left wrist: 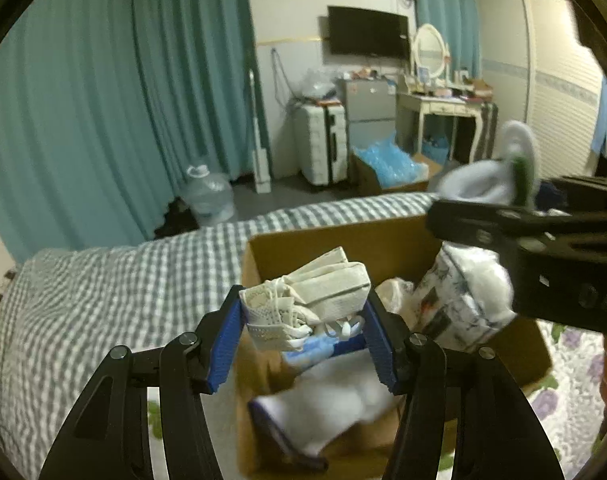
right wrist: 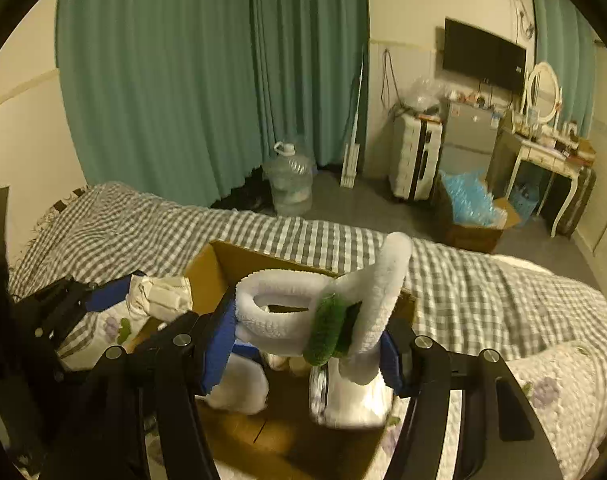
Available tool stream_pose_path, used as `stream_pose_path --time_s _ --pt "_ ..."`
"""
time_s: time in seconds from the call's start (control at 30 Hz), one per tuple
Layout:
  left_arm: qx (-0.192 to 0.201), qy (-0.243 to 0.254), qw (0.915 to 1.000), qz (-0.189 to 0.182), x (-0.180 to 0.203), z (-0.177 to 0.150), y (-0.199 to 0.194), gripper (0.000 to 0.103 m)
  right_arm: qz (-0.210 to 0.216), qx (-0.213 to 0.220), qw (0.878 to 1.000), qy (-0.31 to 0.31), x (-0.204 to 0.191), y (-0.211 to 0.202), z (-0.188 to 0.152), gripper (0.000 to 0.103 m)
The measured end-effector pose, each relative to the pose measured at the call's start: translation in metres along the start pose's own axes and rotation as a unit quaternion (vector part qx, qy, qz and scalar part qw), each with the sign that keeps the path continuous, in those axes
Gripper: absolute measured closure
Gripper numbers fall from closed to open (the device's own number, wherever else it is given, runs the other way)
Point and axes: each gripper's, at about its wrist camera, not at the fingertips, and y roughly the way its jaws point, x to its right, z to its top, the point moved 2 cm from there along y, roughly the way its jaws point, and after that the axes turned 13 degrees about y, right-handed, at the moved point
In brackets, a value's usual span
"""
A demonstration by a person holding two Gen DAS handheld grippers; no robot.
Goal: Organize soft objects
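Left gripper (left wrist: 303,328) clenched on bundled masks (left wrist: 315,296), right gripper (right wrist: 307,340) gripping fuzzy slipper (right wrist: 323,308). Best lowered deep into cardboard box (left wrist: 343,236) before letting go, masks left, slipper right.

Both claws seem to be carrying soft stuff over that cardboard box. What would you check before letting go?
1. Left gripper grips the cream cloth bundle: ok.
2. Right gripper grips the white fuzzy slipper: ok.
3. Both loads hang over the cardboard box: ok.
4. Free room in the box, which already holds white items and a printed pack: cannot tell.
5. Box rests flat on the checked bed cover: cannot tell.
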Motion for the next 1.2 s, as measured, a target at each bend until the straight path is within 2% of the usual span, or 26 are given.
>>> stream_pose_path --time_s 0.13,0.17,0.2,0.23,0.27,0.47,0.6,0.8,0.83,0.9,1.0,1.1,1.2 --pt "0.008 0.004 0.9997 -0.022 0.001 -0.003 0.013 0.044 0.012 -0.017 1.0 0.009 0.006 0.029 0.008 0.038" --pt "0.009 0.003 0.9995 -0.029 0.0 -0.004 0.015 0.043 0.012 -0.016 1.0 0.011 0.008 0.034 0.009 0.033" --pt "0.011 -0.002 0.9993 -0.037 -0.002 -0.005 0.016 0.036 0.008 -0.013 1.0 0.014 0.01 0.037 0.009 0.029" --pt "0.012 -0.007 0.9991 -0.04 -0.003 -0.005 0.017 0.032 0.001 -0.007 1.0 0.018 0.011 0.039 0.01 0.019" --pt "0.013 -0.012 0.9991 -0.039 -0.006 -0.007 0.017 0.032 -0.007 0.0 1.0 0.025 0.014 0.041 0.01 0.015" --pt "0.025 -0.016 0.9992 -0.027 -0.012 -0.004 0.002 0.031 -0.036 0.022 0.999 0.024 0.02 0.025 0.011 0.015" --pt "0.049 -0.01 0.9987 -0.006 -0.011 0.011 -0.032 0.03 -0.054 0.05 0.997 0.013 0.016 -0.015 0.017 0.015" --pt "0.107 -0.016 0.9939 0.02 -0.016 0.038 -0.118 0.03 -0.088 0.119 0.989 -0.008 -0.003 -0.121 0.026 0.011" --pt "0.119 -0.016 0.9924 0.027 -0.015 0.042 -0.135 0.023 -0.09 0.128 0.988 -0.006 -0.005 -0.137 0.027 0.01" --pt "0.148 -0.01 0.9881 0.04 -0.015 0.05 -0.173 0.012 -0.09 0.15 0.984 0.0 -0.013 -0.176 0.027 0.008" --pt "0.195 0.0 0.9788 0.062 -0.012 0.056 -0.227 0.01 -0.085 0.184 0.979 -0.003 -0.028 -0.225 0.024 0.004" --pt "0.224 0.005 0.9714 0.078 -0.009 0.058 -0.27 0.005 -0.084 0.219 0.972 -0.013 -0.042 -0.269 0.018 0.003" --pt "0.25 0.005 0.9641 0.09 -0.008 0.052 -0.303 0.005 -0.081 0.254 0.963 -0.024 -0.054 -0.306 0.007 0.002"
